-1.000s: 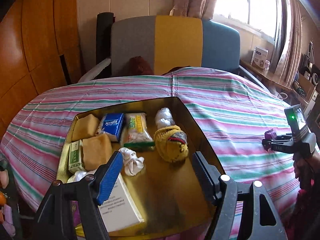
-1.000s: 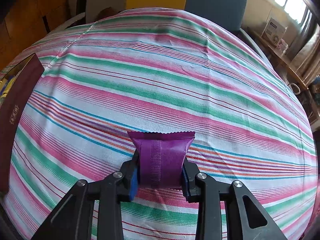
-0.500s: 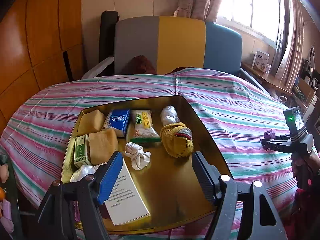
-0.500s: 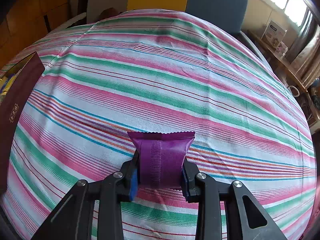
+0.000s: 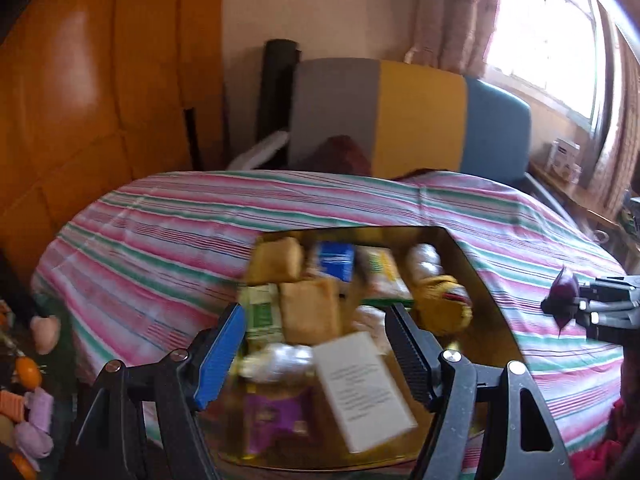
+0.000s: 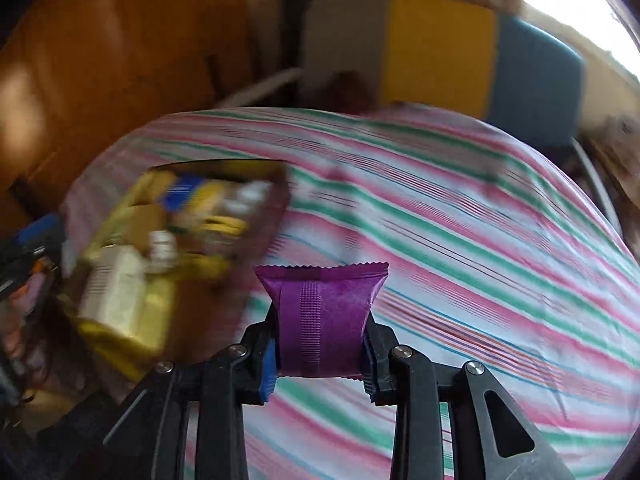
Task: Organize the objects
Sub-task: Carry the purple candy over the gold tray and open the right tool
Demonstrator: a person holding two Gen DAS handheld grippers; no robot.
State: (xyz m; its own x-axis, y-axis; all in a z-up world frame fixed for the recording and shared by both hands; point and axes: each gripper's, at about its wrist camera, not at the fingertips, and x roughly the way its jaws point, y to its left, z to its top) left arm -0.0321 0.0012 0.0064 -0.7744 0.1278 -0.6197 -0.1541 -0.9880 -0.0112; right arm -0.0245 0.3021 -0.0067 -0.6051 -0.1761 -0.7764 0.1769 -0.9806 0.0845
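My right gripper [image 6: 320,354] is shut on a purple snack packet [image 6: 322,318], held up over the striped tablecloth [image 6: 460,216]. In the left wrist view that packet [image 5: 562,300] hangs at the right, just beyond the tray's right rim. A gold tray [image 5: 478,280] on the cloth holds several items: a white booklet [image 5: 362,388], tan pouches [image 5: 308,312], a blue tissue pack [image 5: 334,260], a green box [image 5: 262,316] and a yellow knitted piece [image 5: 444,304]. My left gripper [image 5: 318,354] stands open over the tray's near end with nothing gripped. The tray [image 6: 276,204] shows blurred at left in the right wrist view.
A grey, yellow and blue chair back [image 5: 408,116] stands behind the table. Wood panelling [image 5: 80,100] fills the left, a bright window [image 5: 544,32] the right. Small pink and orange things [image 5: 34,412] lie off the table's left edge. A windowsill box [image 5: 566,156] sits far right.
My right gripper has risen and swung left with the purple packet, so the tray came into its view. The left gripper's view shifted, putting the tray further right; its jaws stayed open.
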